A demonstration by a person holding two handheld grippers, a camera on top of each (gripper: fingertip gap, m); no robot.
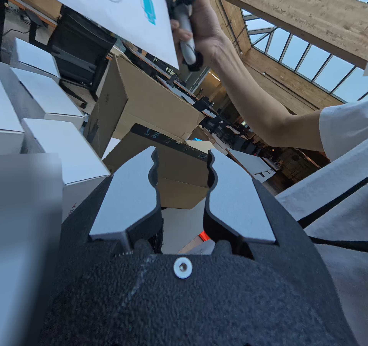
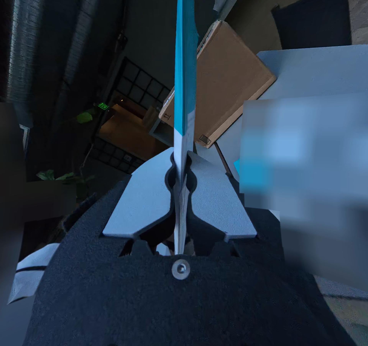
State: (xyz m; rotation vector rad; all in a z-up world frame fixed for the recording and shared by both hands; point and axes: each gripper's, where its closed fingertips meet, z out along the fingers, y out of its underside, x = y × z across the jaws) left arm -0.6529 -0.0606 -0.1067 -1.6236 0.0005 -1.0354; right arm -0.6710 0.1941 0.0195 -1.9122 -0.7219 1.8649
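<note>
Right gripper [image 2: 181,162] clamped on edge of thin flat white-and-teal cardboard box [image 2: 184,77], pinched between fingertips. Left gripper [image 1: 182,162] fingers apart, empty, brown cardboard cartons [image 1: 159,105] beyond tips. Box looks light, stiff, slick; edge grip likely pivots.

One flat white box [image 1: 111,8] with a teal patch shows in the left wrist view, and again edge-on [image 2: 184,77] in the right wrist view. About five white boxes [image 1: 49,95] sit stacked at the left. Around three brown cardboard boxes [image 1: 151,105] stand in the left wrist view; their exact number is hard to tell where they overlap. One brown box [image 2: 229,81] shows in the right wrist view. Two grippers appear, one [image 1: 182,167] with fingers apart, one [image 2: 181,165] clamped. One bare hand [image 1: 201,30] is visible, and one black chair [image 1: 79,50].
</note>
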